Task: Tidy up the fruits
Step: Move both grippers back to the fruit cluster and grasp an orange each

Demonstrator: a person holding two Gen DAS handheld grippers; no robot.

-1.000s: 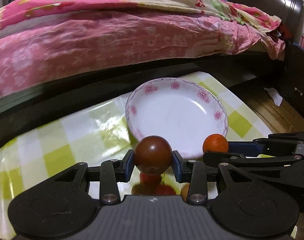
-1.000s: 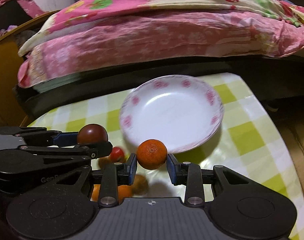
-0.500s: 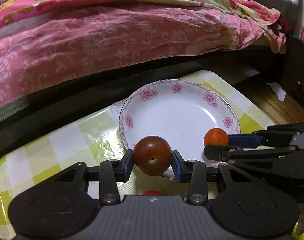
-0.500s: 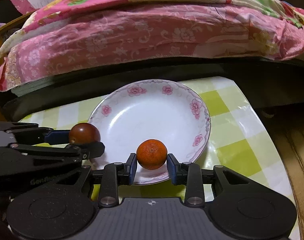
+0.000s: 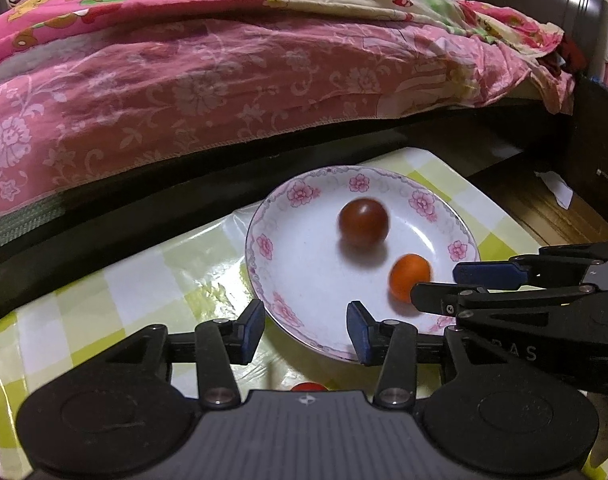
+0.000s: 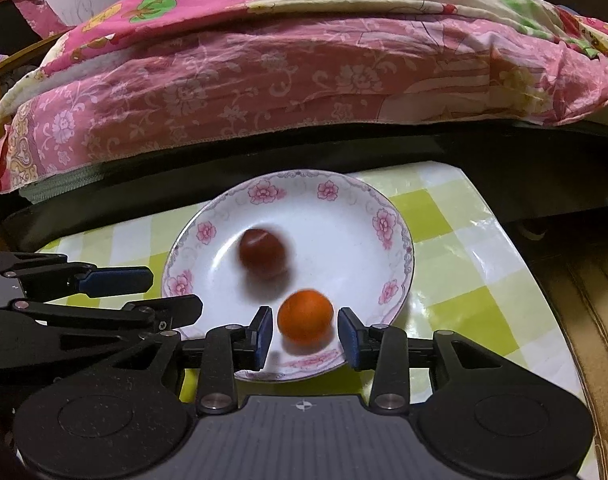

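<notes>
Left gripper: jaws wide apart w/ nothing between them, held at the near rim of the plate. Right gripper: jaws also apart; the orange fruit sits between them but not touching, lying in the plate near its front edge. The dark red fruit is in the plate too, a bit blurred, farther in & apart from the orange one. Plate sits on a worktop w/ a green-white check cloth. A small red fruit peeks out under the left gripper. Behind: a bed w/ a pink blanket.
</notes>
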